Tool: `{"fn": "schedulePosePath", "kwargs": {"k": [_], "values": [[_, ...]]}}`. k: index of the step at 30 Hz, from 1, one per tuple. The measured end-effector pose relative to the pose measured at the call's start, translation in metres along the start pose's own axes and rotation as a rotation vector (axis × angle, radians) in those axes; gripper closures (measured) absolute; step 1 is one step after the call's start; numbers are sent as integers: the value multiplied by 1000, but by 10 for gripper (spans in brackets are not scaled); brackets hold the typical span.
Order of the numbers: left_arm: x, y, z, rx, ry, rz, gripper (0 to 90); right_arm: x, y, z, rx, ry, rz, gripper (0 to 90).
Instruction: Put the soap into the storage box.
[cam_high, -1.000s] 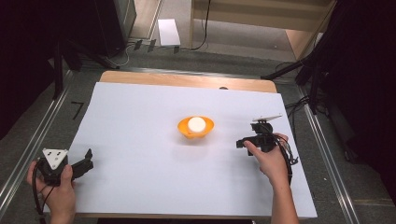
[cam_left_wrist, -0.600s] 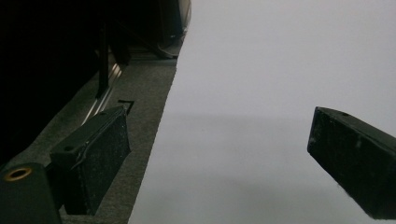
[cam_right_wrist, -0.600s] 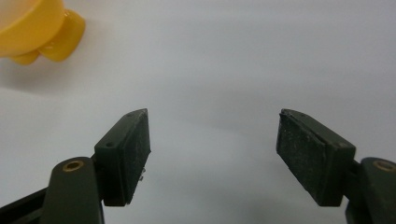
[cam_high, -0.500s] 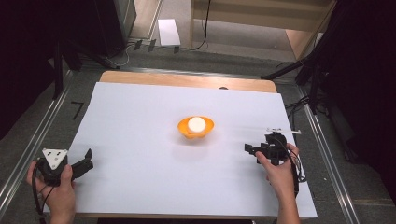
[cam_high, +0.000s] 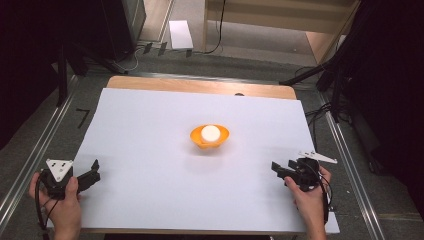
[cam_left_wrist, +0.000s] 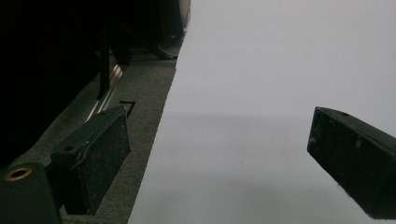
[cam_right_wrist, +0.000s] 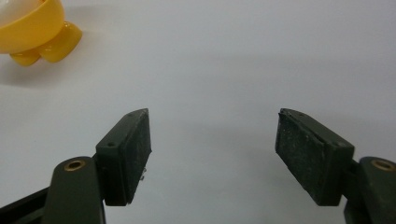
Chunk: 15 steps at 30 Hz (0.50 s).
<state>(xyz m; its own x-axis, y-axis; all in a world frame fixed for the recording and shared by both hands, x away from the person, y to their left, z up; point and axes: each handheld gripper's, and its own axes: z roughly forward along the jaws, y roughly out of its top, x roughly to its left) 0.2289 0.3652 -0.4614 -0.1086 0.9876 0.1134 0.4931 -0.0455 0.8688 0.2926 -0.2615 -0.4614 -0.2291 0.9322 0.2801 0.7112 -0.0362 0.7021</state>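
Well apart from both gaping claws (cam_high: 93, 169) (cam_high: 279, 168) sits the orange bowl (cam_high: 210, 138).

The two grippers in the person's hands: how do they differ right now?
The left gripper sits at the white sheet's left edge, one jaw over the grey floor; the right gripper lies fully over the sheet. The right gripper's view catches the orange bowl; the left gripper's doesn't. Both are open and hold nothing.
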Motion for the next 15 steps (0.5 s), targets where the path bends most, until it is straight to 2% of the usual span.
{"fn": "schedulePosePath", "kwargs": {"k": [5,12,15], "values": [[-1,0,0,-1,3,2,65,-10,-12,-7,-60,-5,-4,276],[-2,0,0,3,9,15,65,-26,-26,-19,-87,-8,7,270],[-1,0,0,-1,3,8,65,-33,-33,-27,-92,-25,3,270]]}}
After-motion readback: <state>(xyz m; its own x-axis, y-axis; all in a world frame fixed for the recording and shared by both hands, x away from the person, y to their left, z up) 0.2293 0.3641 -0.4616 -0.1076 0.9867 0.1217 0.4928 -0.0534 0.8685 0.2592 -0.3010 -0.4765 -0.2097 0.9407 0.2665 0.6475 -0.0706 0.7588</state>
